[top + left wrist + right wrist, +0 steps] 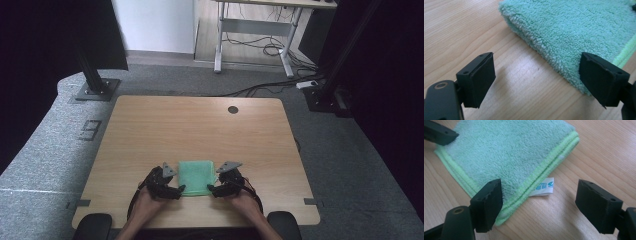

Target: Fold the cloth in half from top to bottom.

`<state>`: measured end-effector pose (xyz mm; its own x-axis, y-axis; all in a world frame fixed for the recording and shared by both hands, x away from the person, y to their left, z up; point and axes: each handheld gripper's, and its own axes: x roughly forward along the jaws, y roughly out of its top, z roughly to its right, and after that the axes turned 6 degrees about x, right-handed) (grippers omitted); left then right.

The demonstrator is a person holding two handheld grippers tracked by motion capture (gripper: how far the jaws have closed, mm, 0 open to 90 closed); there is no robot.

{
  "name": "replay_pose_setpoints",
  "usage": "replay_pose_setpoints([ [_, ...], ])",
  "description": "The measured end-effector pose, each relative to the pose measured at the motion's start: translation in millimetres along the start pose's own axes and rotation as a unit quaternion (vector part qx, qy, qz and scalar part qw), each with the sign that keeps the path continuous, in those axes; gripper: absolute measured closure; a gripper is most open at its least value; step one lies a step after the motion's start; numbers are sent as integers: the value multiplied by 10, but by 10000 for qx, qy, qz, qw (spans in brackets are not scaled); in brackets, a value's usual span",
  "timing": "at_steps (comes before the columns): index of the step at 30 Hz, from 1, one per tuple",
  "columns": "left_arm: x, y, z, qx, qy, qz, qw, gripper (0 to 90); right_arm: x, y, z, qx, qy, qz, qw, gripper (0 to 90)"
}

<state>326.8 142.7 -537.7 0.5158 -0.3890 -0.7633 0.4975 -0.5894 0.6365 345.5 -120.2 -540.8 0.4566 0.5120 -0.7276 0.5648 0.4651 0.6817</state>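
Observation:
A folded green towel (197, 176) lies flat near the table's front edge, between both grippers. My left gripper (182, 190) is at its left front corner, open, with nothing between the pads. In the left gripper view the towel's folded edge (554, 57) runs between the two black jaws, close to the right one. My right gripper (210, 189) is open at the right front corner. In the right gripper view the towel (506, 152) shows its stitched hem and a small white label (544, 187) between the jaws. The left gripper's jaw tip (439, 135) shows at top left.
The wooden table (165, 125) has a round cable hole (233, 109) at the back. Black frame posts (92, 75) stand beyond the back corners. A desk frame with cables (260, 45) is farther off on the floor.

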Motion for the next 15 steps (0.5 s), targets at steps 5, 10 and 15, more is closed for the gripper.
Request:
replay_pose_setpoints([
  [5, 32, 8, -42, -60, -75, 24, 10000, 139, -14, -20, 32, 50, -14, 17, 10000, 211],
  [10, 79, 39, -101, -77, -80, 30, 9999, 122, 8, -16, 36, -30, -88, 20, 10000, 189],
  [15, 161, 101, -185, -158, -105, 48, 9998, 109, 32, -10, 99, 25, -53, 62, 10000, 191],
])
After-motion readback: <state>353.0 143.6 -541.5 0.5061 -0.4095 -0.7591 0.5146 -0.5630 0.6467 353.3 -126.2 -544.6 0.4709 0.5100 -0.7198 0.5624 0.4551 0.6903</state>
